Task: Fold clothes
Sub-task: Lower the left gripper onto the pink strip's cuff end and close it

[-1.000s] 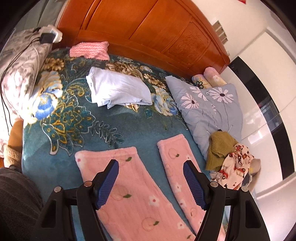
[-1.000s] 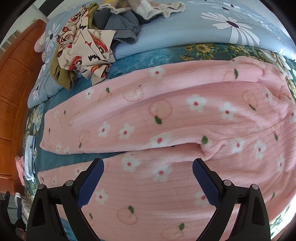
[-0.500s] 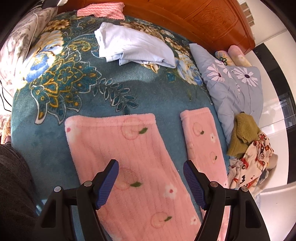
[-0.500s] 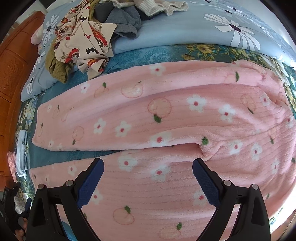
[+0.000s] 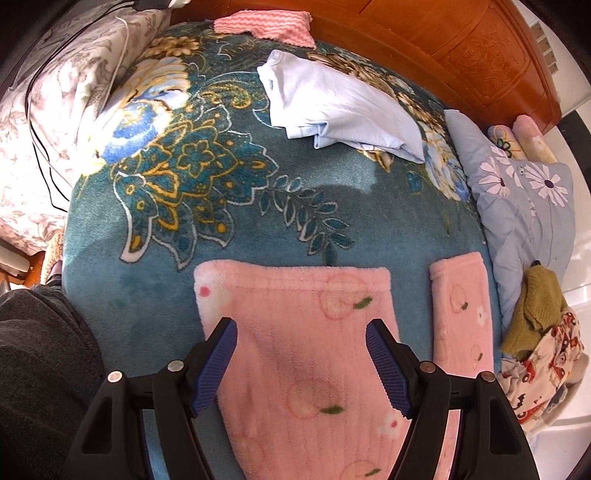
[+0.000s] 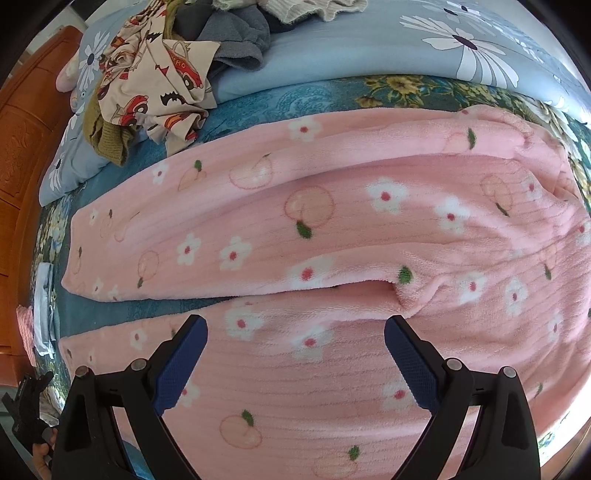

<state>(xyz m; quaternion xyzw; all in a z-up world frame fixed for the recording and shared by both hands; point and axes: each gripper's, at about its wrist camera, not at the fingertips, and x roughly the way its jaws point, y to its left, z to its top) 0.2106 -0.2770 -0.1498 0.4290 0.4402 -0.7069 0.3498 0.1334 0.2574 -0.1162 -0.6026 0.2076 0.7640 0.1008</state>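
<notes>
The left gripper (image 5: 301, 363) is seen held wide open over the cuff end of one leg of the pink fleece trousers (image 5: 306, 369), nothing being gripped between its blue pads. The right gripper (image 6: 295, 363) is likewise spread wide and empty, poised over the upper part of the same trousers (image 6: 332, 236), which are laid flat with both legs stretched side by side on the teal floral blanket (image 5: 207, 206). Just beyond the far leg, a heap of unfolded clothes (image 6: 155, 85) is piled on a pale blue flowered quilt (image 6: 369, 40). Farther up the blanket a folded light blue garment (image 5: 332, 107) is set down, with a pink knitted piece (image 5: 266, 24) behind it, against the wooden headboard (image 5: 443, 40)
</notes>
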